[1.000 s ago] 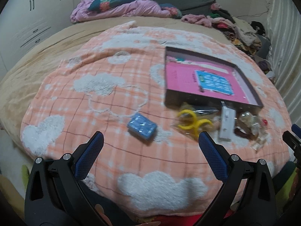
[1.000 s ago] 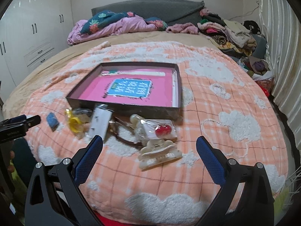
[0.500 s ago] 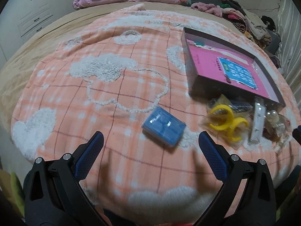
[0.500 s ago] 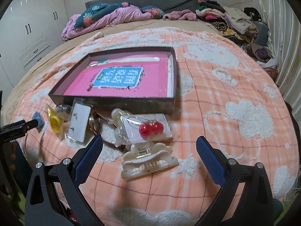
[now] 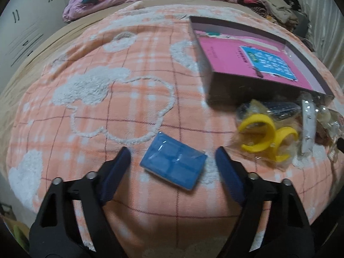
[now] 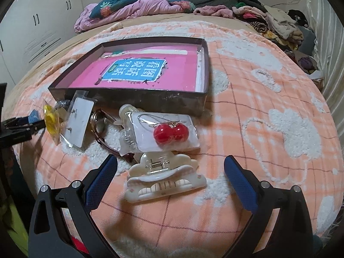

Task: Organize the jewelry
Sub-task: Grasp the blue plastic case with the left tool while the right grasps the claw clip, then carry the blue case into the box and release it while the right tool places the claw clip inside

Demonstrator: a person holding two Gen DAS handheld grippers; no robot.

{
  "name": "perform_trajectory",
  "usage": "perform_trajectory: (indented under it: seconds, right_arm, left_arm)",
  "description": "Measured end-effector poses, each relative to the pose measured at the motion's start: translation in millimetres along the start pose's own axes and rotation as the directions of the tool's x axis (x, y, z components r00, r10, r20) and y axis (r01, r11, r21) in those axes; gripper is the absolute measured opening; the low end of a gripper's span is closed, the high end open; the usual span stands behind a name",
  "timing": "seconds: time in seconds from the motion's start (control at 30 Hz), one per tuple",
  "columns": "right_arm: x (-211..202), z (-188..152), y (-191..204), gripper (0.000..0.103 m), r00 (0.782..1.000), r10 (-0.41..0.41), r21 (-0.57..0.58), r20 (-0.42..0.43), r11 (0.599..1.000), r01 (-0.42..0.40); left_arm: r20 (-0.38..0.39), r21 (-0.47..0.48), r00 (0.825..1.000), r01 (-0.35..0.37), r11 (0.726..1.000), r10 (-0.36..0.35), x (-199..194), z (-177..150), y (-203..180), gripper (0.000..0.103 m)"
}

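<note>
Blanket (image 6: 258, 111): lay over the bed, under every item
Box (image 6: 129, 99): sat on the blanket at 12 o'clock from the right gripper (image 6: 171, 167); a book (image 6: 137, 71) lay flat inside it
Earring card (image 6: 165, 133): lay just before the box's near wall; touching the hair claw (image 6: 165, 180) at 6 o'clock from it
Hair claw: lay between the right gripper's fingers, apart from both
White card (image 6: 78, 124): at 9 o'clock from the earring card; bagged rings (image 6: 50, 120) just left of it
Small case (image 5: 174, 163): lay between the left gripper's (image 5: 173, 159) closing fingers, touching neither; bagged rings at 2 o'clock; box at 1 o'clock
Clothes pile (image 6: 268, 21): behind the box, at 1 o'clock
</note>
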State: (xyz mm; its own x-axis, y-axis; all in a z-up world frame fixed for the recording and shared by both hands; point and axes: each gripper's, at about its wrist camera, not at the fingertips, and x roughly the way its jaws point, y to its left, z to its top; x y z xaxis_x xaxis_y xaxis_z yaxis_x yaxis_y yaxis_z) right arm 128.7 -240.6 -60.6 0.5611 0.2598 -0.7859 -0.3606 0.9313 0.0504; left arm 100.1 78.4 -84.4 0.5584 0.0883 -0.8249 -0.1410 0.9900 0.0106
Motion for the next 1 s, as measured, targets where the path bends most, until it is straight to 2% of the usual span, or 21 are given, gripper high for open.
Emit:
perform_trajectory:
  seconds: [0.03,0.07,0.1,0.13,0.23,0.43,0.6,0.8,1.0]
  right_arm:
    - [2,0,1,0.097,1.0,0.005,-0.009,-0.002,1.0,-0.005]
    - [4,-1,2,0.083,1.0,0.008,-0.016,-0.004,1.0,-0.008]
    - [7,-2,3,0.07,1.0,0.02,-0.024,-0.017,1.0,-0.02]
    - [10,-3,2,0.071,0.999,0.033,-0.021,-0.032,0.999,-0.034]
    - [4,-6,-1,0.07,0.998,0.06,0.001,-0.009,0.998,-0.06]
    - [-20,-11,-17,0.07,0.998,0.061,0.07,0.029,0.996,-0.063]
    - [-48,-10,-38,0.07,0.995,0.028,0.127,0.092,0.991,-0.04]
    - [-69,6,-56,0.07,0.986,0.013,0.16,0.164,0.986,-0.04]
    - [-75,35,-51,0.07,0.976,0.029,0.122,0.218,0.991,-0.056]
  left_arm:
    - [0.008,0.006,1.0,0.003,1.0,-0.003,-1,1,-1,0.056]
    - [0.016,0.012,1.0,-0.002,1.0,0.002,-2,2,-3,0.046]
    - [0.02,0.016,1.0,-0.005,1.0,0.005,-4,2,-3,0.045]
    - [0.025,0.014,1.0,0.01,1.0,-0.01,-6,3,-2,0.045]
    - [0.042,0.001,0.998,0.055,0.999,-0.055,-12,3,0,0.045]
    - [0.072,0.009,0.995,0.066,0.998,-0.066,-28,7,1,0.045]
    - [0.097,-0.012,0.993,0.073,0.997,-0.072,-39,18,6,0.045]
    - [0.149,-0.018,0.986,0.084,0.996,-0.08,-51,41,9,0.045]
    - [0.197,-0.012,0.976,0.095,0.995,-0.091,-57,66,1,0.045]
